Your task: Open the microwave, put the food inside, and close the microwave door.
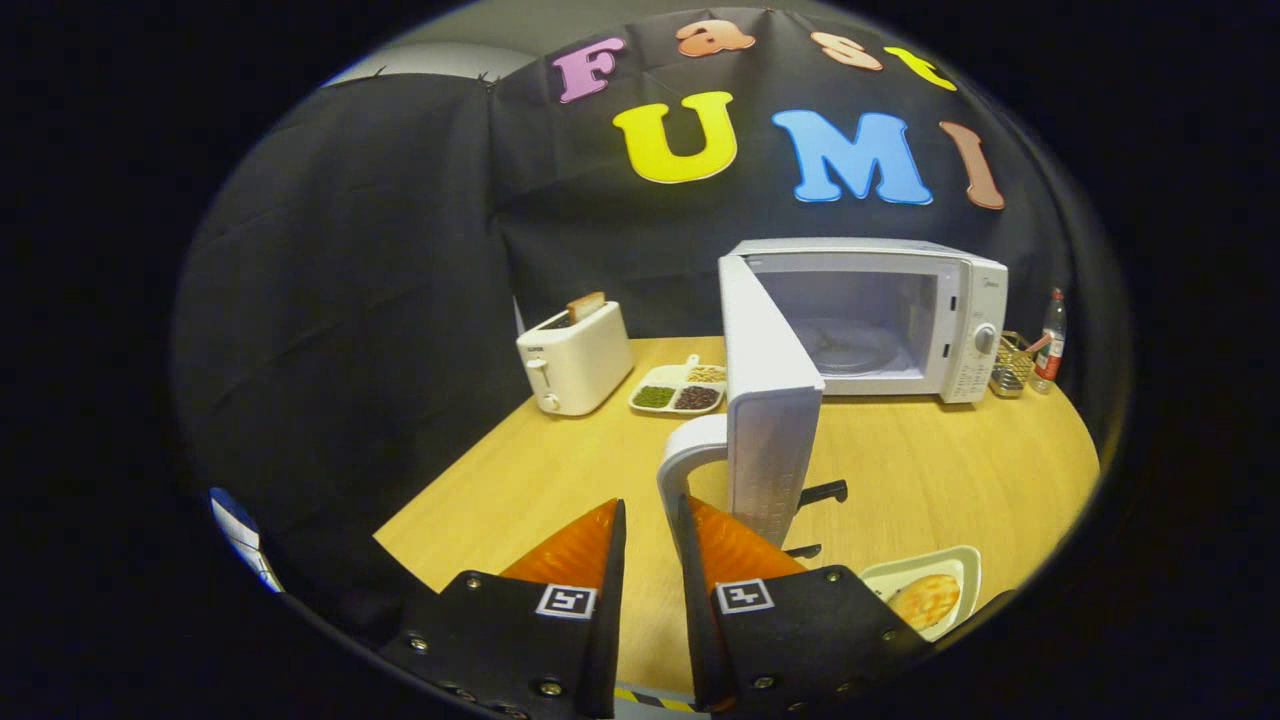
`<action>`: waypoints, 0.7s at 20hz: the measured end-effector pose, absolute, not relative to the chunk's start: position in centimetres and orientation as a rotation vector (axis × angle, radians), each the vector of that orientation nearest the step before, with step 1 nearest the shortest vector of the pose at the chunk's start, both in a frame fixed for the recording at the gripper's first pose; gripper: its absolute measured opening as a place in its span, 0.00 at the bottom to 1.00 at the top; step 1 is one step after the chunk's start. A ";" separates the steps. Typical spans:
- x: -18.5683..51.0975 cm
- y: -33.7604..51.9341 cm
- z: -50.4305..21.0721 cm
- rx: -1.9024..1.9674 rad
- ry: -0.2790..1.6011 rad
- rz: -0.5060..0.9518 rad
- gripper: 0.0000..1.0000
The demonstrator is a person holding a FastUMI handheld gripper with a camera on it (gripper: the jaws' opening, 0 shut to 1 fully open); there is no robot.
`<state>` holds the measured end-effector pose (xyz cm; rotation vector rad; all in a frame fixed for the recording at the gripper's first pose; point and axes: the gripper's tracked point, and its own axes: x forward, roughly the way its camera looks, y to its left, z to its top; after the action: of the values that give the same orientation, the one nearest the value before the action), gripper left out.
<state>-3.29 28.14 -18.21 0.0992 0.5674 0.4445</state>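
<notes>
Now door (pixel 765 400) edge-on toward tongs (pixel 650 530).

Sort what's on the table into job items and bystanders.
Job: white microwave, its swung-open white door with curved handle by the open hand-held gripper; pale dish of bread.

Bystanders: white toaster, divided tray of beans, wire basket, plastic bottle.

White microwave (pixel 880 315) door (pixel 765 400) swung open; food dish (pixel 925 590) beside fingers (pixel 735 550).
</notes>
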 end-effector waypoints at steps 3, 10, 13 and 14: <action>-4.7 29.4 -15.9 0.141 0.561 0.552 0.34; -5.5 26.0 -10.5 0.172 0.445 0.585 0.93; -4.5 22.8 -10.0 0.139 0.415 0.525 0.95; -4.2 21.7 -10.2 0.140 0.420 0.505 0.95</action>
<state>-4.17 21.72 -10.25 0.1399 0.4202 0.5052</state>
